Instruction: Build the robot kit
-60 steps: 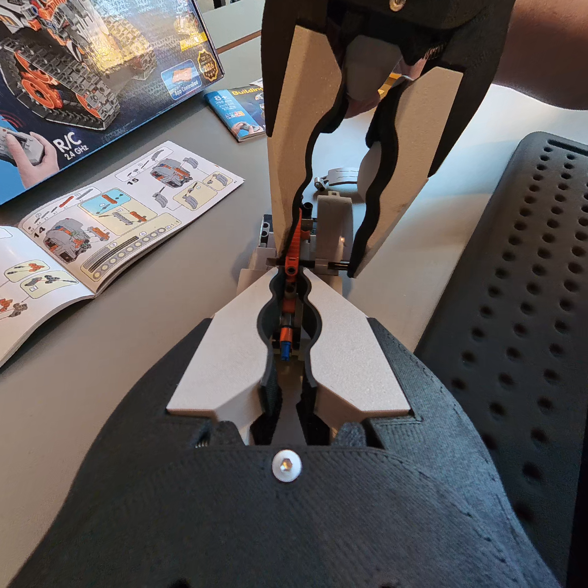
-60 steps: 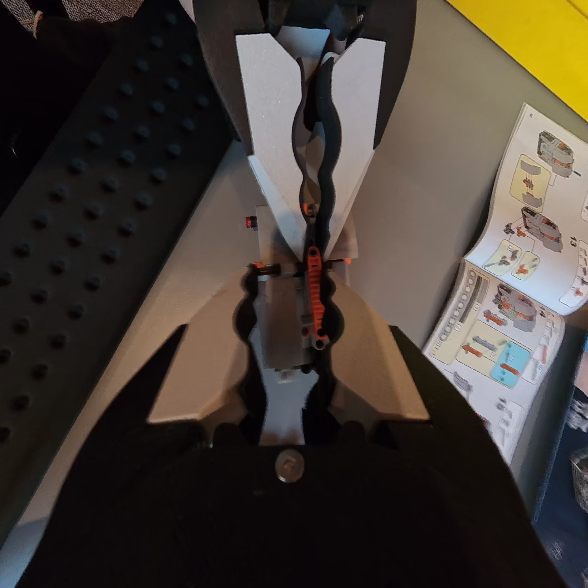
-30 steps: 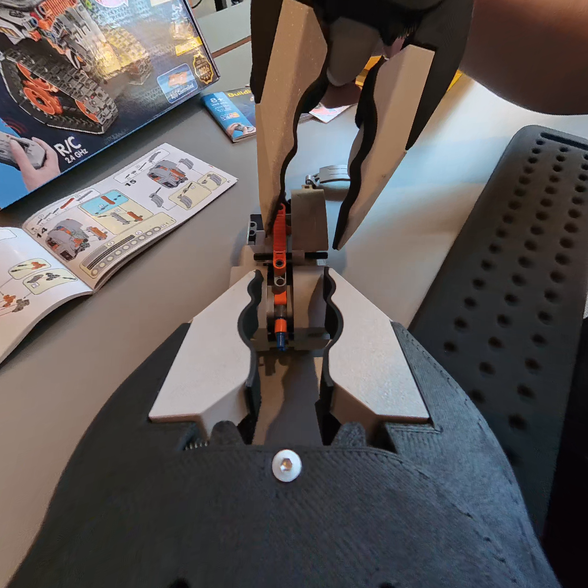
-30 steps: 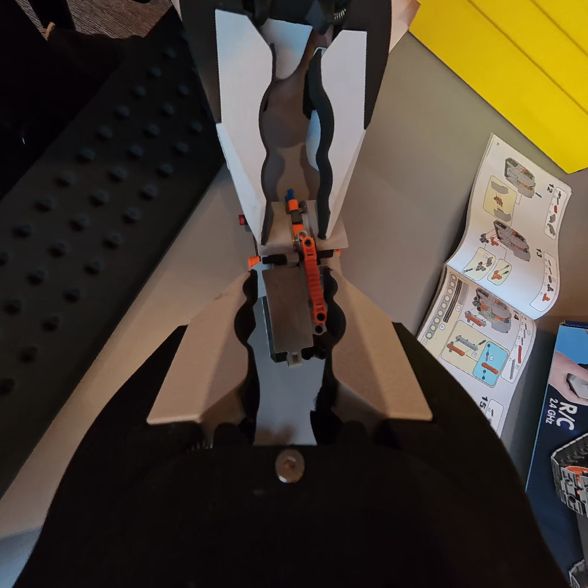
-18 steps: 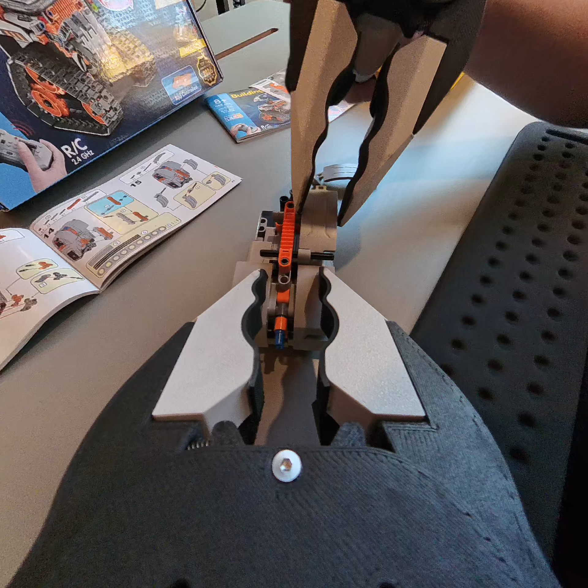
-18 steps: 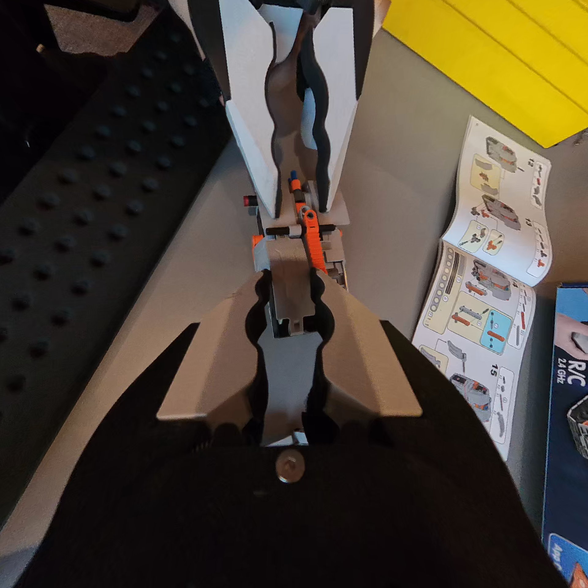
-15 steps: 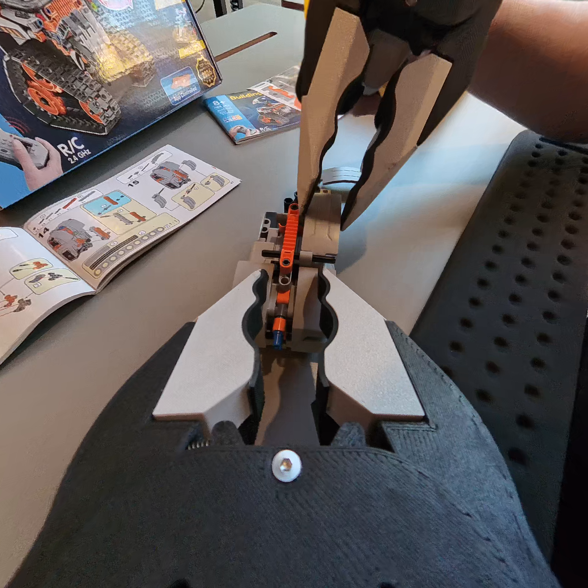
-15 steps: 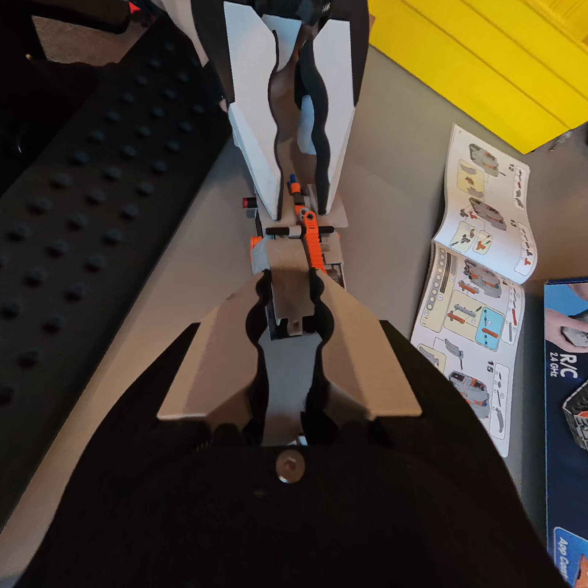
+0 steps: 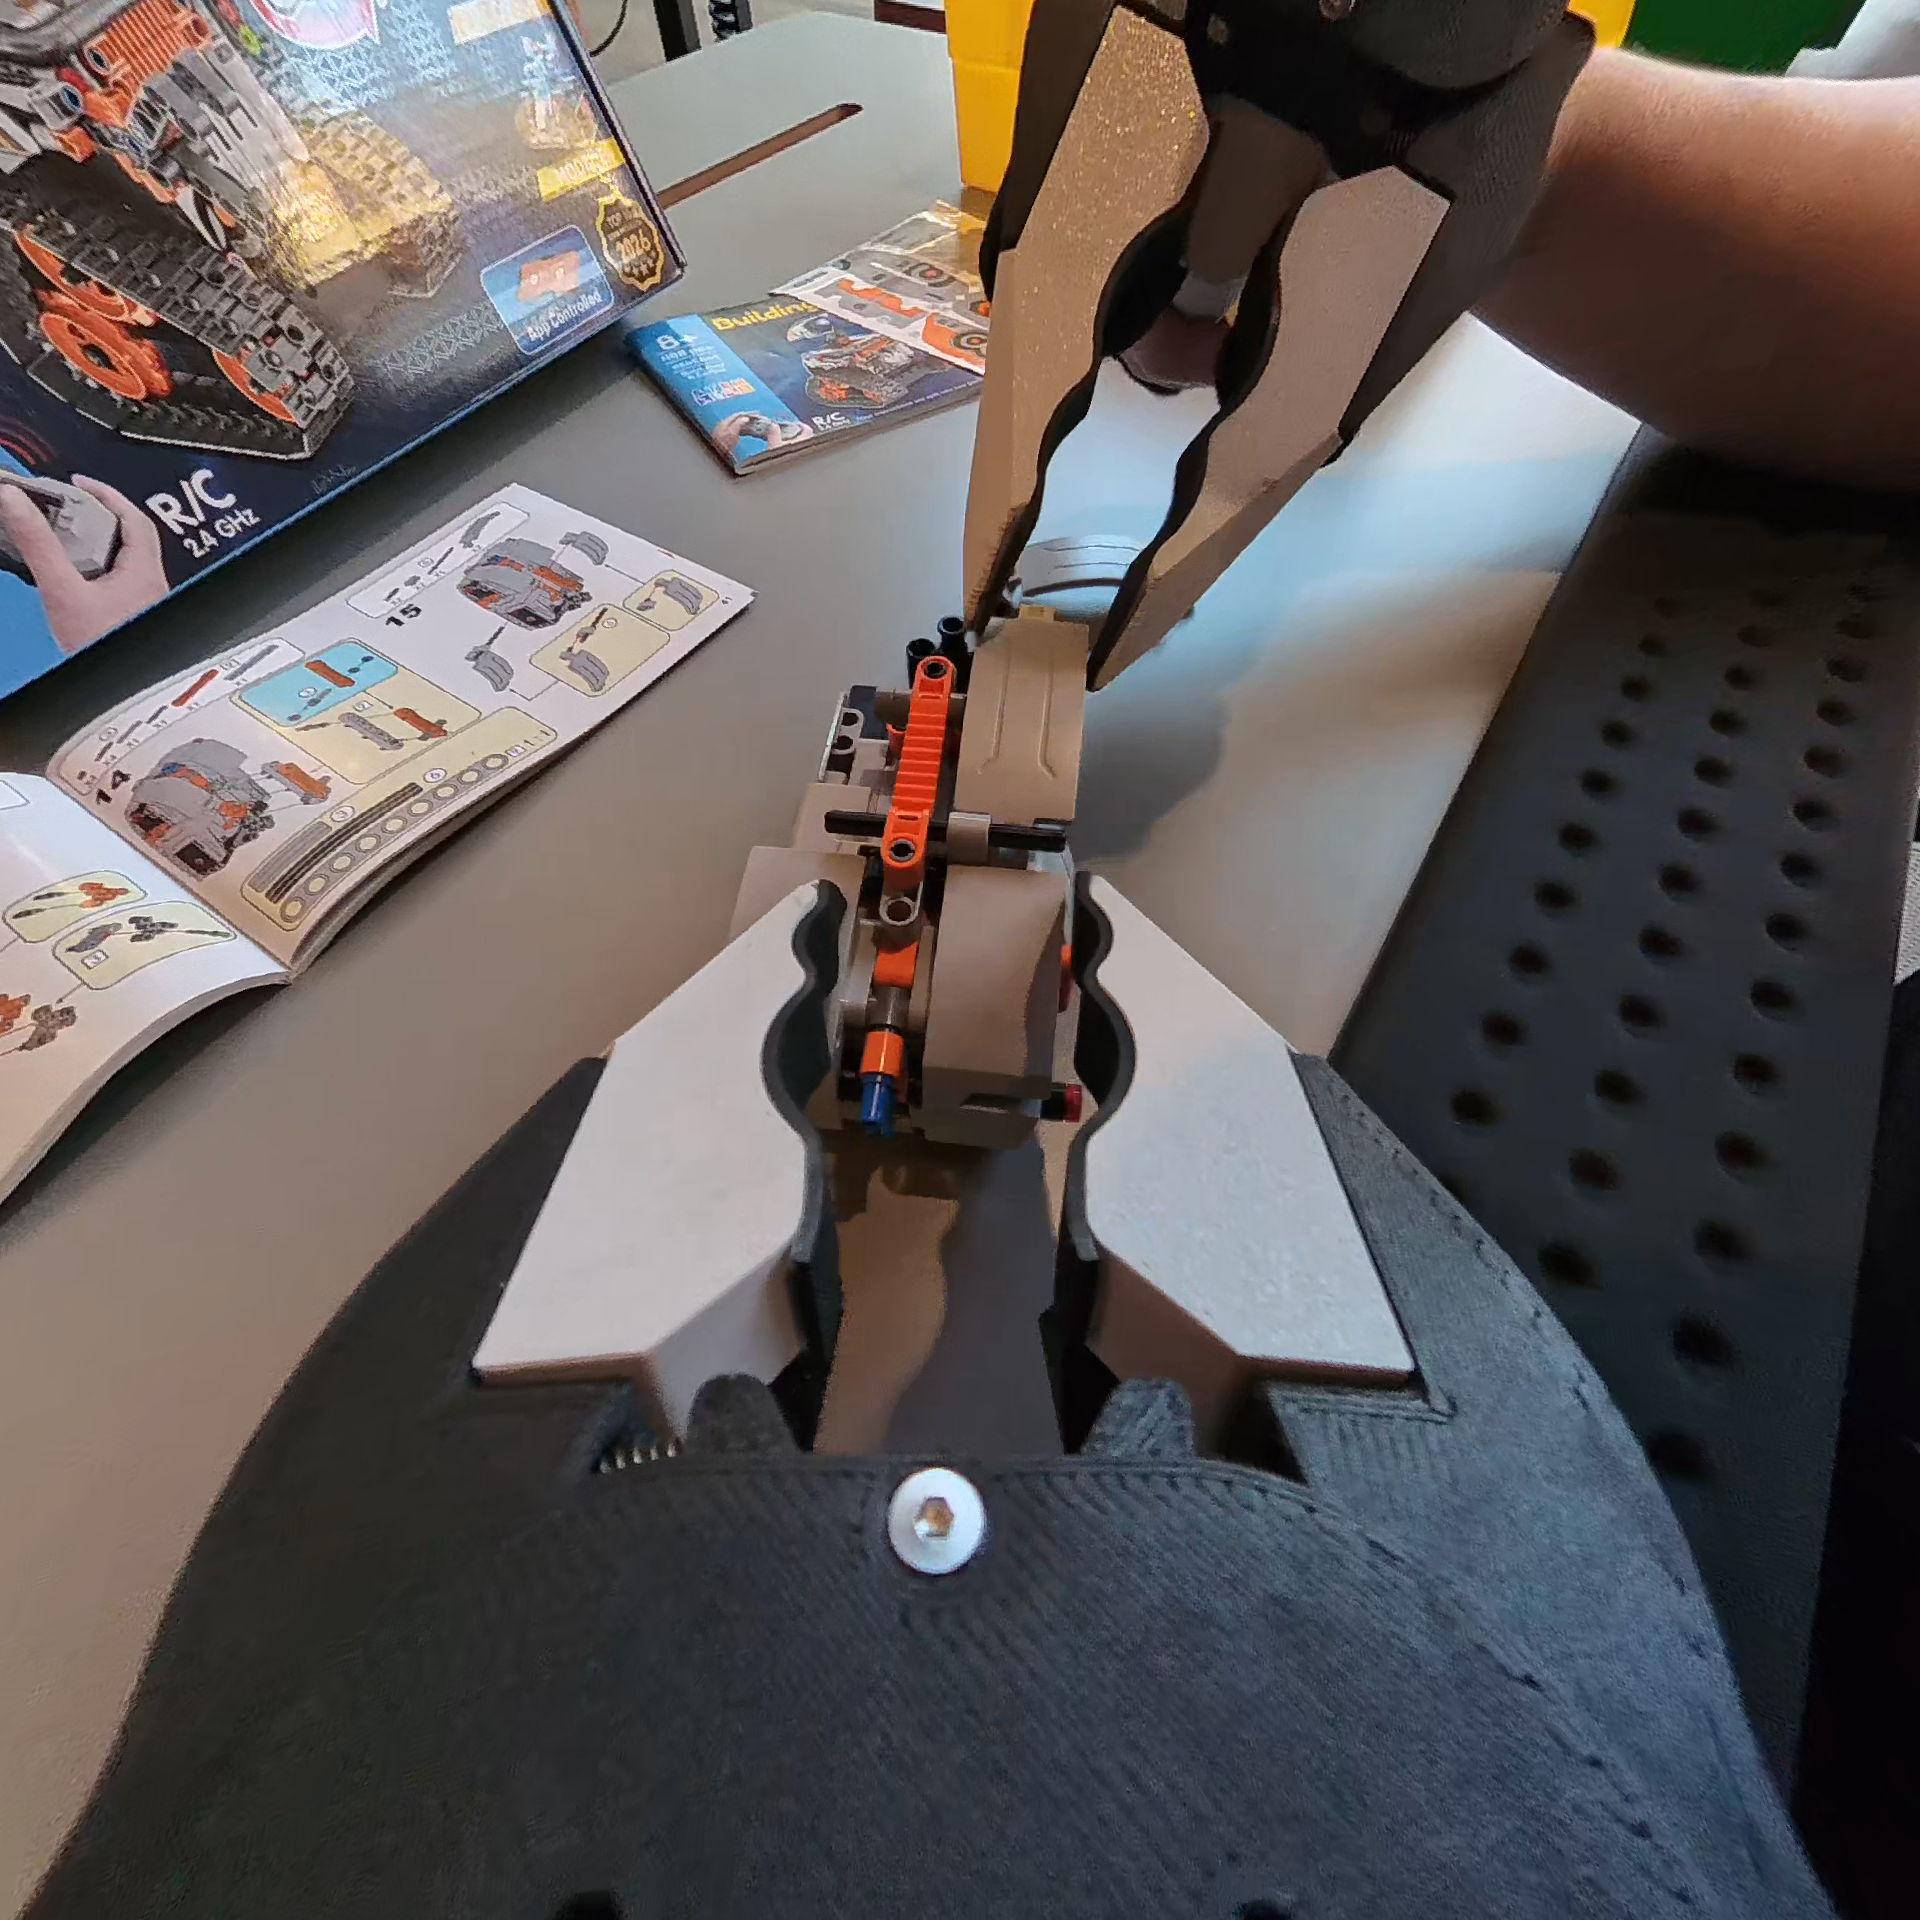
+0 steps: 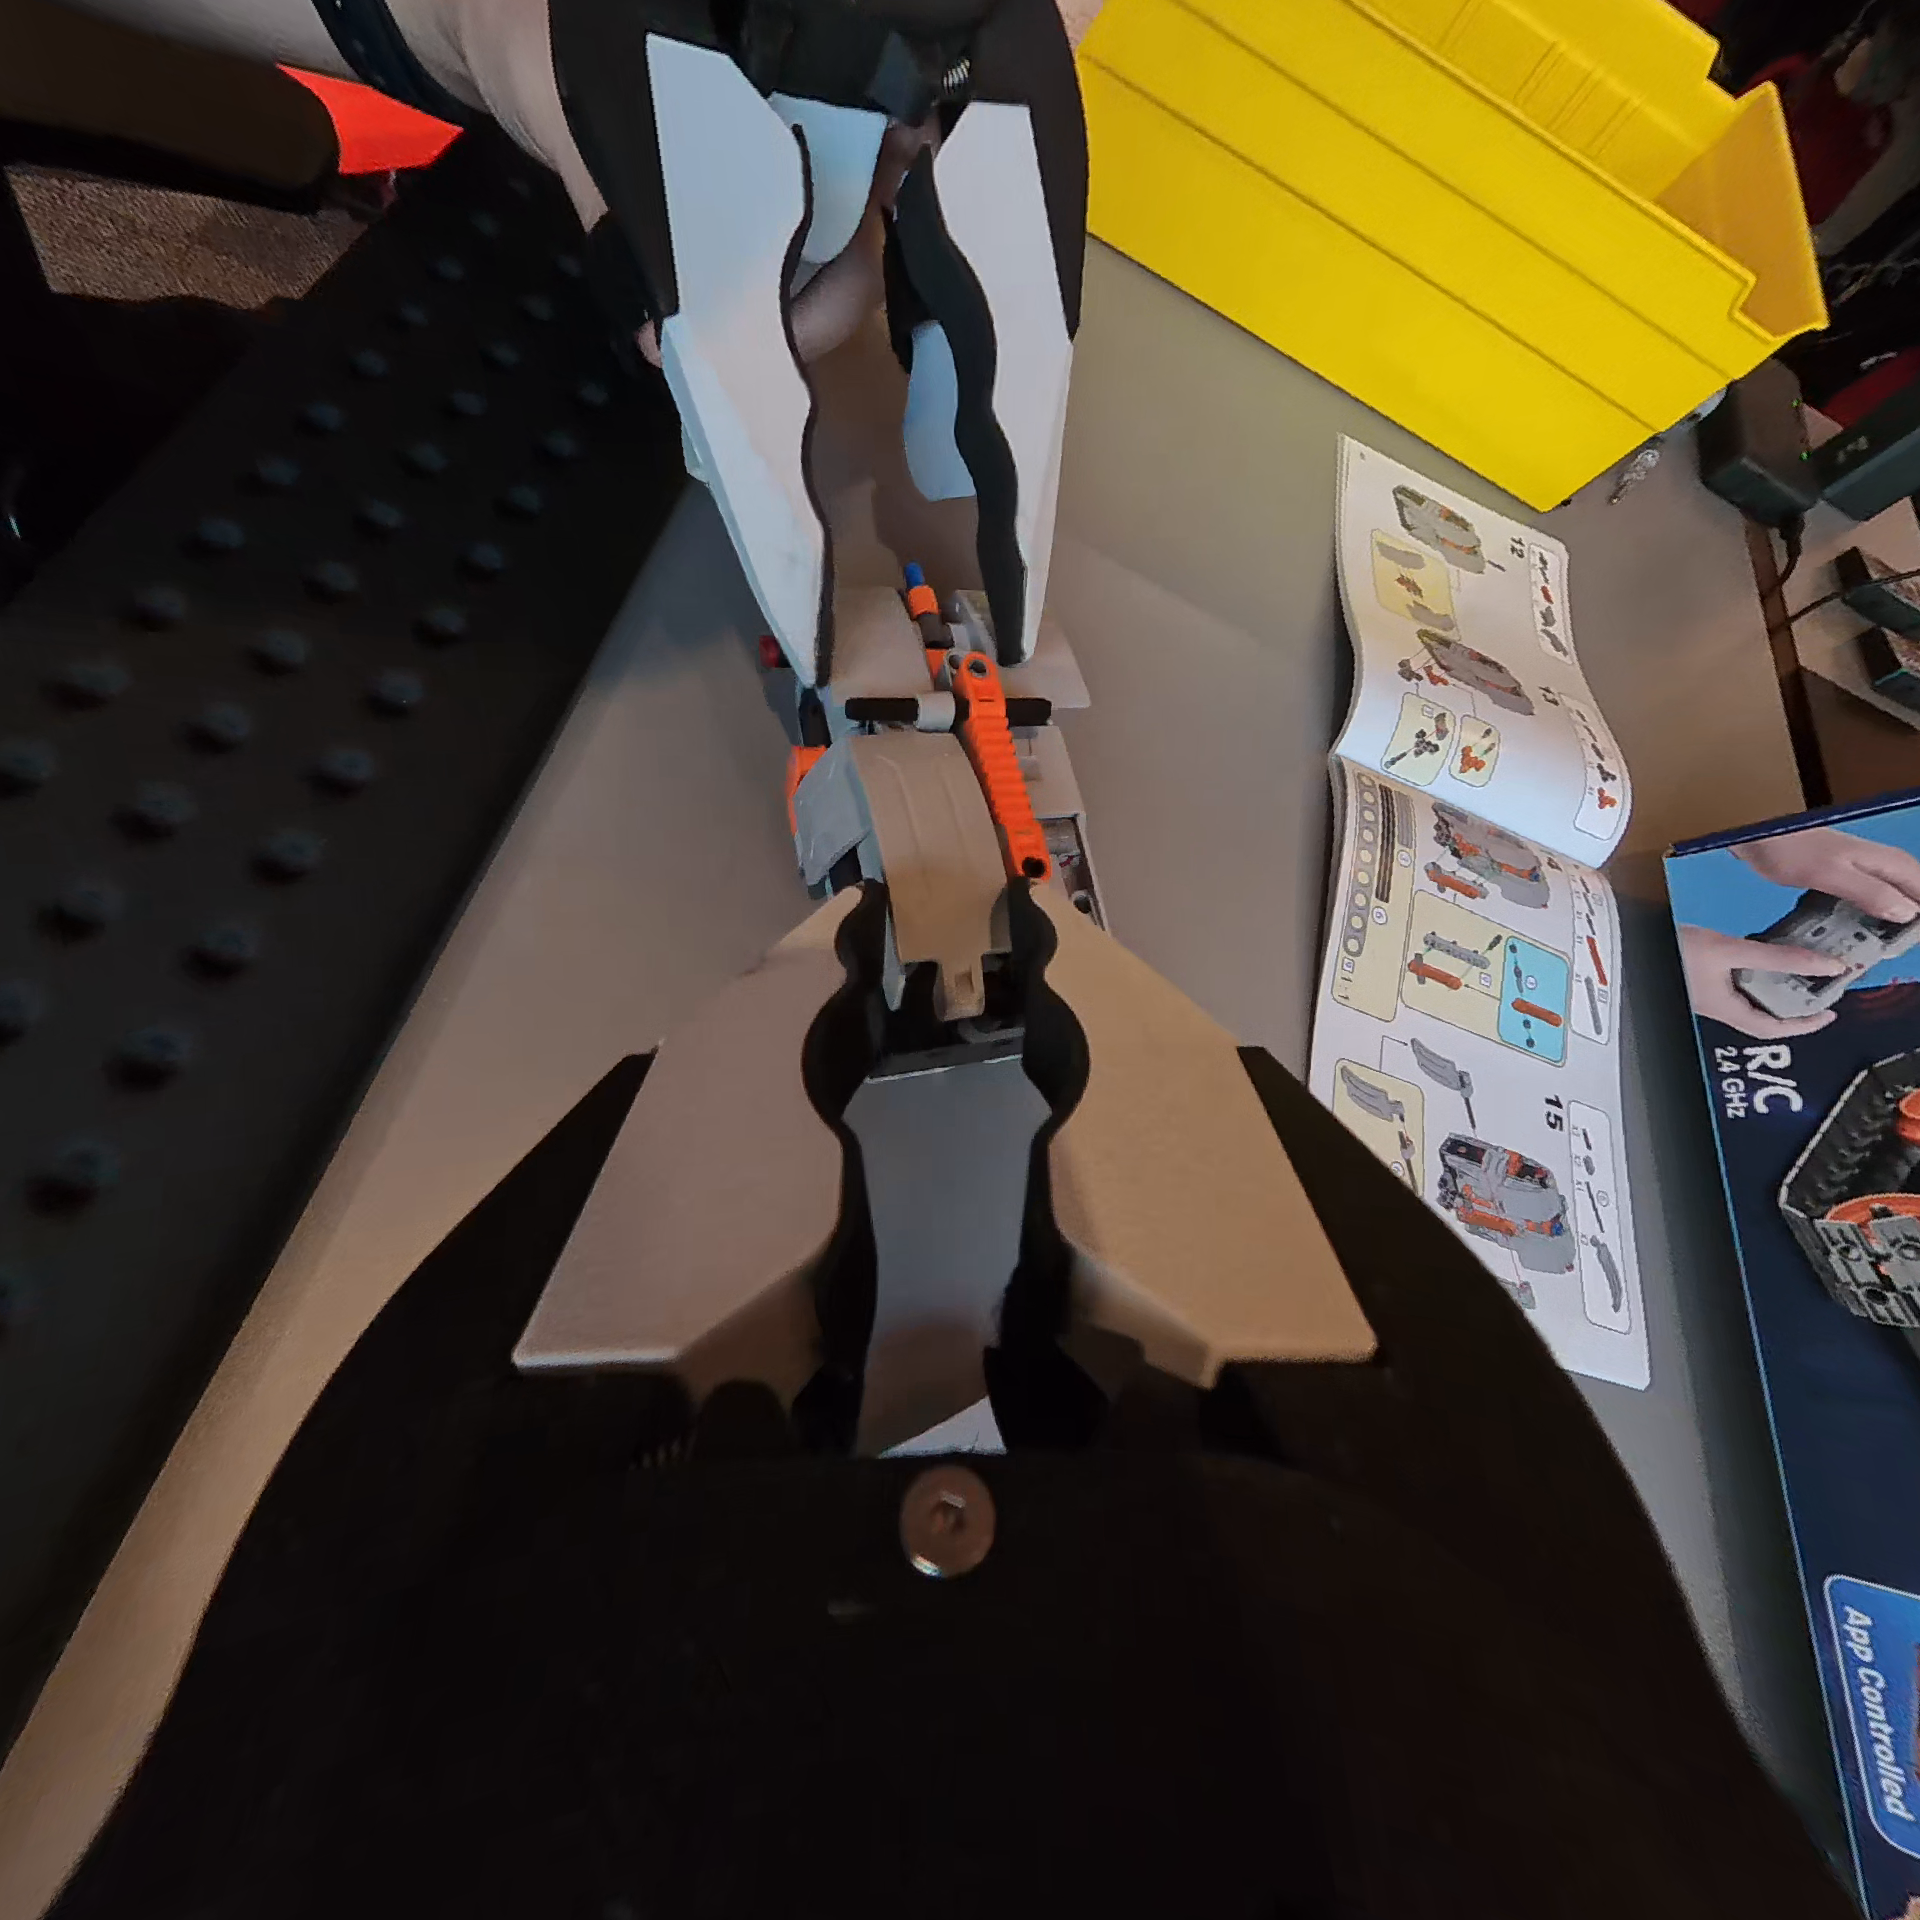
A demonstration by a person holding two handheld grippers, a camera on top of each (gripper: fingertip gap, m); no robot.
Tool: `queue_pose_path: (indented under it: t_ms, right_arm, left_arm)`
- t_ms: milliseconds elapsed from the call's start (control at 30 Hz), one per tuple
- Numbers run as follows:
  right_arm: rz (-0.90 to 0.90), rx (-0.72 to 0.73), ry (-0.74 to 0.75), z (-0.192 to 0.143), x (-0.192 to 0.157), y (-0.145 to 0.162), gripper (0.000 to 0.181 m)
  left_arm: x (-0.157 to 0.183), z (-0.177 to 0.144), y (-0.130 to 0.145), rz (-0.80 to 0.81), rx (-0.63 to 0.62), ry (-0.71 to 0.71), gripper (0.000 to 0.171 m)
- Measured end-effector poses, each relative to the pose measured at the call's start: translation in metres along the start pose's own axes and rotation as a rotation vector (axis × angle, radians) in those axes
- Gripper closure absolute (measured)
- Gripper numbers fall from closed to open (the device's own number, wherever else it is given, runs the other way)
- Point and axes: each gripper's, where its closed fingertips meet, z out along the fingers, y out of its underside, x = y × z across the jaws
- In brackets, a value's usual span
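A grey brick assembly (image 9: 992, 977) with an orange toothed beam (image 9: 920, 758) and a black cross axle lies on the grey table. My left gripper (image 9: 951, 894) has its jaws closed against both sides of the near end. My right gripper (image 10: 943, 904) grips the far end, its jaws pressing the curved grey panel (image 10: 930, 831). In the left wrist view the right gripper (image 9: 1039, 649) comes down from above. In the right wrist view the left gripper (image 10: 914, 655) faces mine across the assembly (image 10: 894, 644).
An open instruction booklet (image 9: 343, 727) and a blue toy box (image 9: 260, 239) lie left of the assembly. A small booklet (image 9: 800, 384) and a loose curved grey piece (image 9: 1070, 566) lie behind it. A black perforated mat (image 9: 1662, 935) is on the right. A yellow bin (image 10: 1403, 260) stands beyond. The gap from one gripper's tips to the other's is roughly 5 cm.
My left jaws widened from a narrow pinch at the orange beam to clasp the assembly's body. My right gripper drew back along the assembly and narrowed onto the curved panel's end.
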Motion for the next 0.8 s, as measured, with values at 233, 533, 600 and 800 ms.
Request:
queue_pose_path:
  t_ms: [233,533,600,800]
  right_arm:
    - [-0.148,-0.025,0.102,0.002,-0.005,-0.002,0.167]
    - [-0.302,-0.05,0.262,0.001,-0.005,-0.003,0.172]
    - [-0.333,-0.07,0.302,0.0,-0.001,-0.003,0.174]
    - [-0.339,-0.053,0.348,0.001,0.002,-0.012,0.176]
  left_arm:
    - [-0.004,0.002,0.004,0.087,-0.049,-0.1,0.126]
    - [-0.003,0.001,0.005,0.109,-0.035,-0.119,0.129]
    - [-0.003,0.0,0.007,0.109,-0.048,-0.12,0.122]
    - [-0.008,-0.001,0.01,0.118,-0.068,-0.157,0.113]
